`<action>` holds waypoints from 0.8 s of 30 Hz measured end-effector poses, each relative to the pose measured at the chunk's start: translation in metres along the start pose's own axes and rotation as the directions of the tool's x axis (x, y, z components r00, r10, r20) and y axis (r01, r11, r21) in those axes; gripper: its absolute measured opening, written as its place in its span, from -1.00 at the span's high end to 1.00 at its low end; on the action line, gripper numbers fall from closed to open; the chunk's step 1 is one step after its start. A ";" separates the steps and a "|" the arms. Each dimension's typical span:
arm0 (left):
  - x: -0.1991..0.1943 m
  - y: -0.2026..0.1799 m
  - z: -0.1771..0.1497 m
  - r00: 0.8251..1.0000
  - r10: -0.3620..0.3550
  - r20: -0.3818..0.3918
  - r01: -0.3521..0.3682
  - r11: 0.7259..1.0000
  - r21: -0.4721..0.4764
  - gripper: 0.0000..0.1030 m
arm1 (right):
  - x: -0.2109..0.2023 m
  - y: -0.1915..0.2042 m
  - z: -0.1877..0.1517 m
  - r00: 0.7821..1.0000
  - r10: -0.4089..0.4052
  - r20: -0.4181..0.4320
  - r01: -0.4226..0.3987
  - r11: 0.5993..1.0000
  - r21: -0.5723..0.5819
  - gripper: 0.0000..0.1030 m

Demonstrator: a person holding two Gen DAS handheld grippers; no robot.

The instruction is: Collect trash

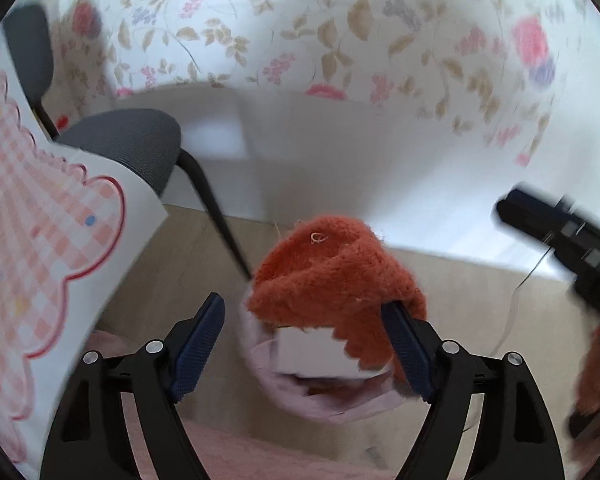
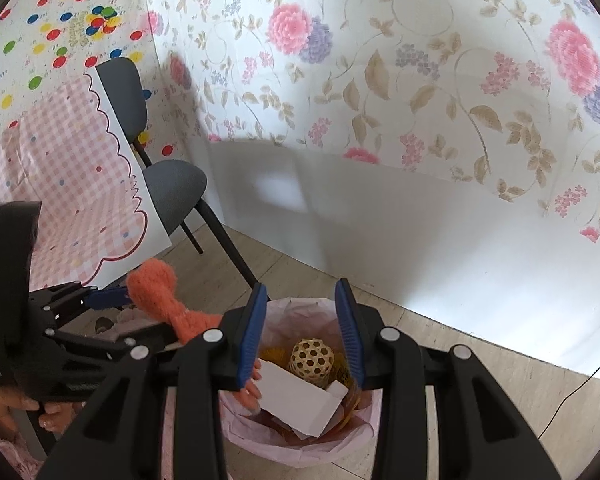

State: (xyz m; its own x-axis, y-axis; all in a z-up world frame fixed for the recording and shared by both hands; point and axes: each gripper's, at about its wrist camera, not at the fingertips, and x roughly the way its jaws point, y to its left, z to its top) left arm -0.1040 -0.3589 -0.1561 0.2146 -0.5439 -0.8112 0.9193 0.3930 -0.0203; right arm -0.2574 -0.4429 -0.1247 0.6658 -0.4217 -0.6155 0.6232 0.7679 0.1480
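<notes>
While hovering above the pink-lined waste bin (image 2: 300, 446), left hand-held gripper (image 1: 308, 344) standing wide, fuzzy orange knitted cloth (image 1: 332, 276) draped on one finger, unpinched. Right hand-held gripper (image 2: 302, 334) part-open, empty. Advising shaking cloth free over bin centre.

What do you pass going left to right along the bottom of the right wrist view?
Left gripper → orange knit piece → white box → woven ball, the last two inside the bin.
</notes>
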 end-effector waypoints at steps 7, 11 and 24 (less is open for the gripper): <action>0.002 0.010 0.001 0.991 -0.133 -0.028 0.130 0.987 -0.092 -0.54 | 0.006 -0.004 0.001 1.000 0.009 -0.010 -0.009 1.000 0.008 0.32; -0.009 0.018 0.002 0.995 -0.088 0.036 0.092 0.989 -0.113 -0.54 | 0.005 -0.003 0.002 1.000 0.020 -0.004 -0.020 1.000 0.009 0.32; -0.105 0.092 -0.031 0.967 0.193 0.167 -0.134 0.941 -0.312 -0.75 | 0.003 0.064 0.044 0.974 0.227 0.022 -0.224 0.969 -0.100 -0.32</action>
State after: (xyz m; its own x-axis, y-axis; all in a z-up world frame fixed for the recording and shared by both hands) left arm -0.0522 -0.2424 -0.0910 0.4396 -0.5739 -0.6910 0.7331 0.6737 -0.0931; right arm -0.1976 -0.4166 -0.0827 0.7989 -0.2468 -0.5485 0.4140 0.8872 0.2038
